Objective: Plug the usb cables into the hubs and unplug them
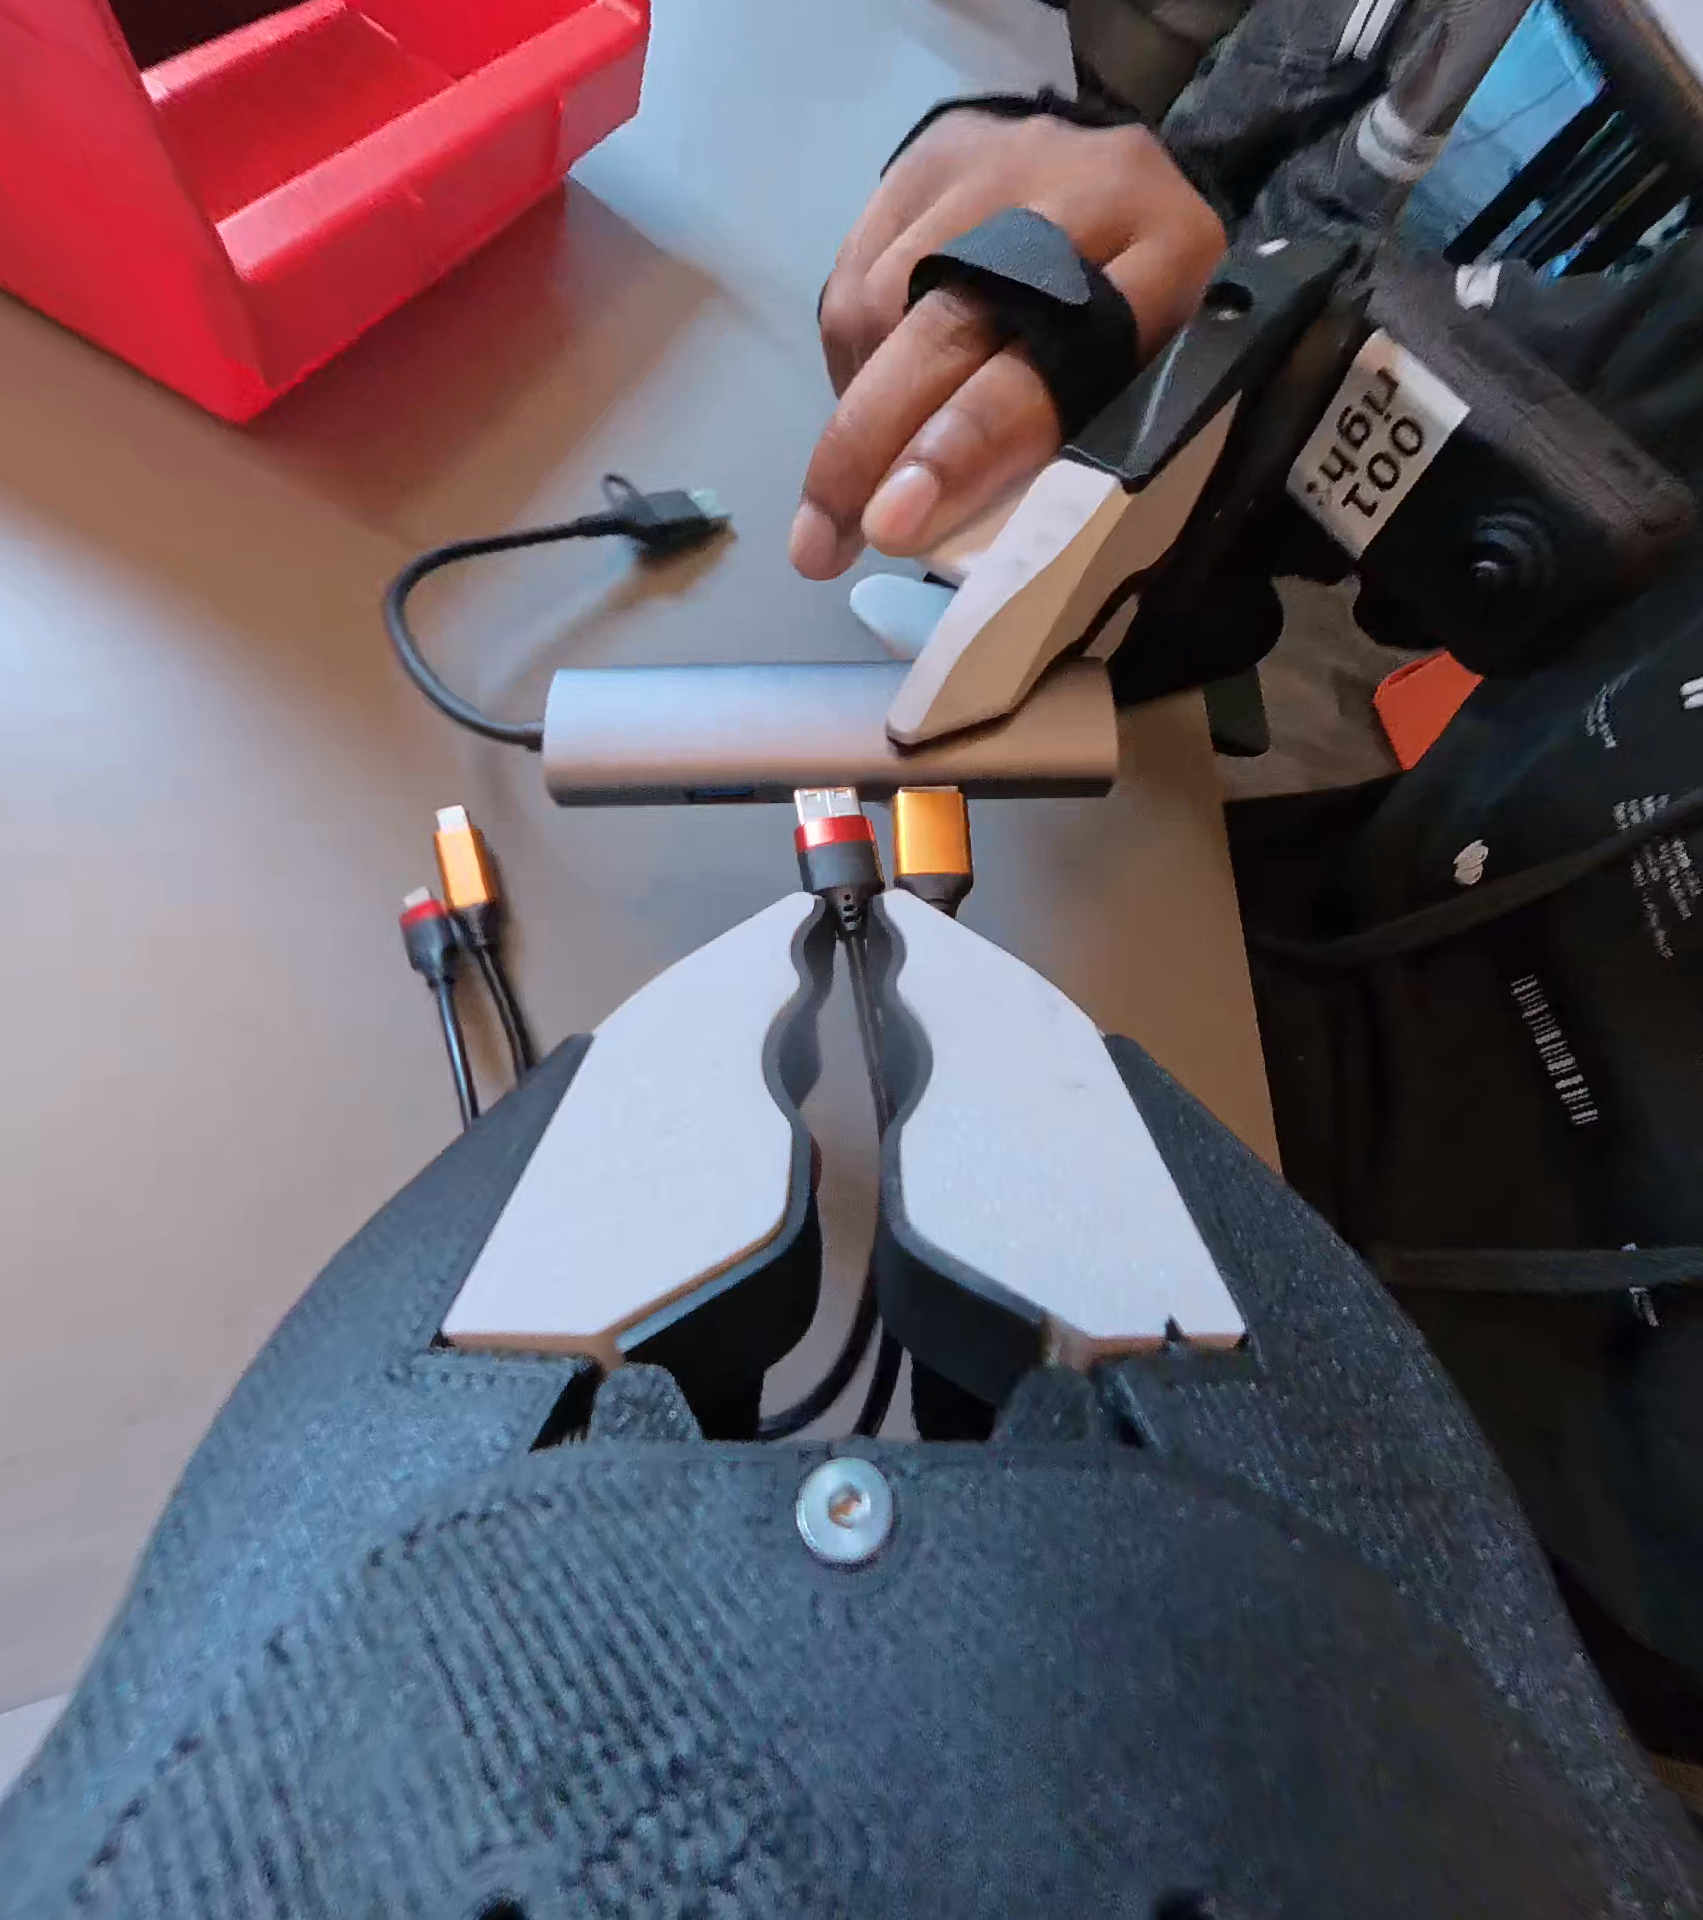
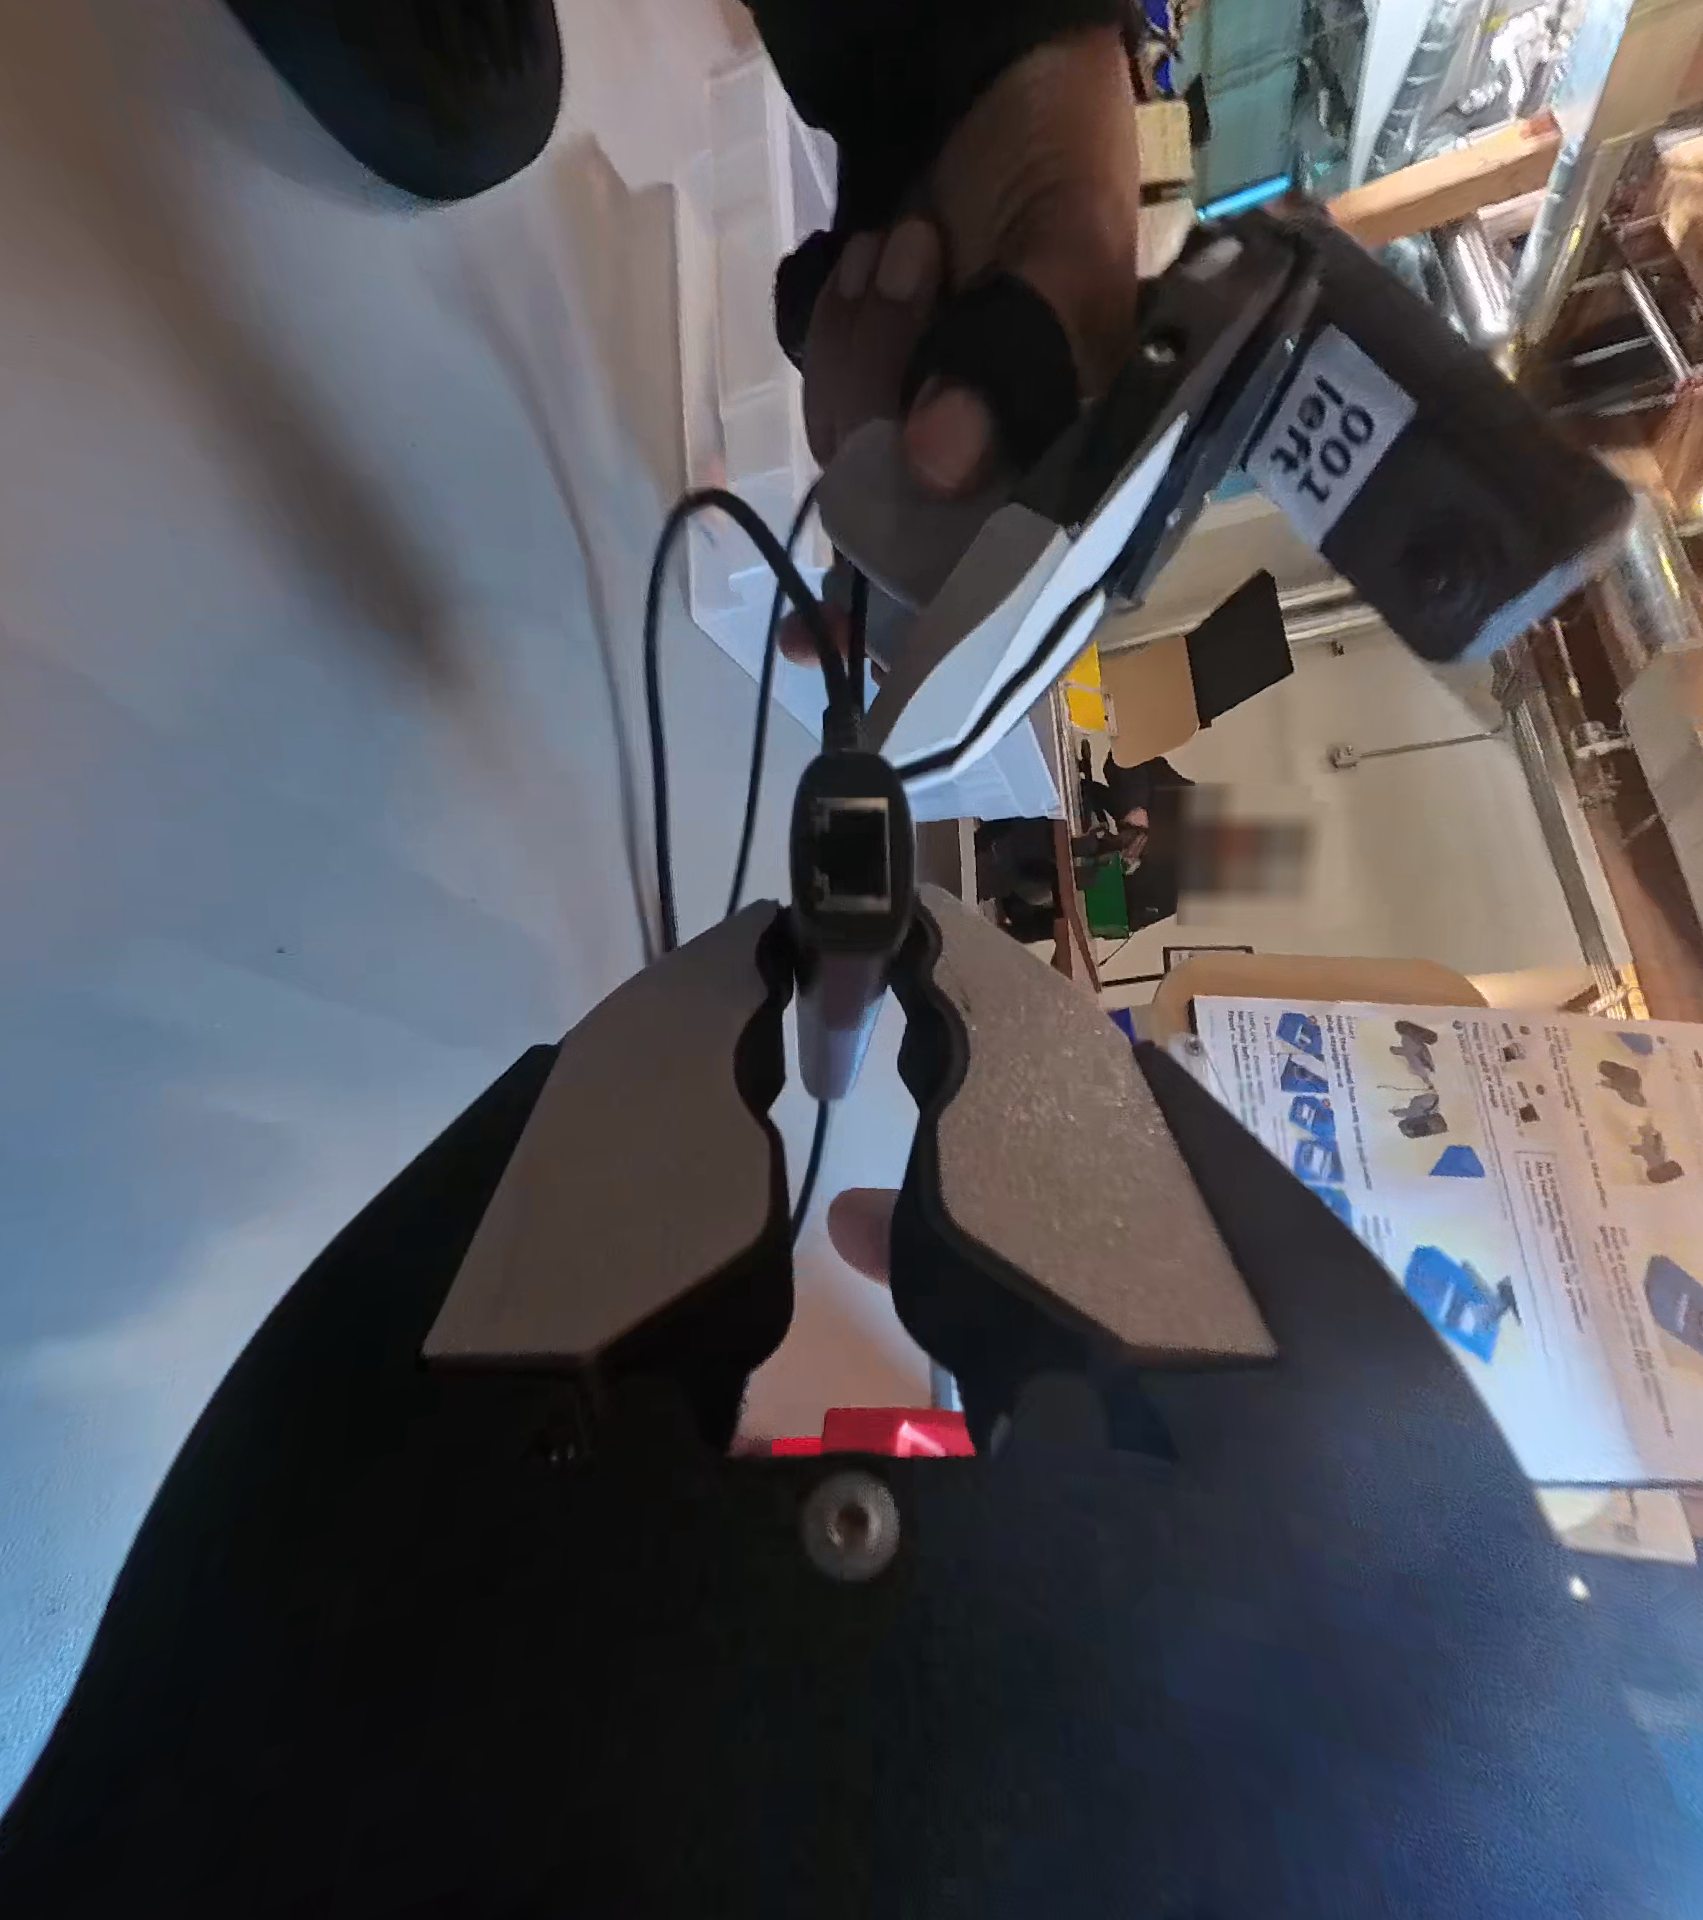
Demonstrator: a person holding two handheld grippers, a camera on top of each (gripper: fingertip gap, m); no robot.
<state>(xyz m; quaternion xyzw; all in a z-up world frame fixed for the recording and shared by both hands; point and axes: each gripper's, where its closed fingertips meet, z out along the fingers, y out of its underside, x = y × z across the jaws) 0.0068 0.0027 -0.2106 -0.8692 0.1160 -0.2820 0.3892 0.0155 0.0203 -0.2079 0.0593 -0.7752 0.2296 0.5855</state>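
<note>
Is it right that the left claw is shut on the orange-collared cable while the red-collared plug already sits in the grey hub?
Not quite: the colours are swapped. In the left wrist view the left claw is shut on the red-collared cable, its metal tip at the grey hub, and the orange-collared plug already sits in the hub beside it.

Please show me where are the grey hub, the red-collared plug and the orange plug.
grey hub [image 1: 722, 717]: left wrist view, on its top face.
red-collared plug [image 1: 834, 840]: left wrist view, on its red collar.
orange plug [image 1: 932, 831]: left wrist view, on its orange shell.
</note>
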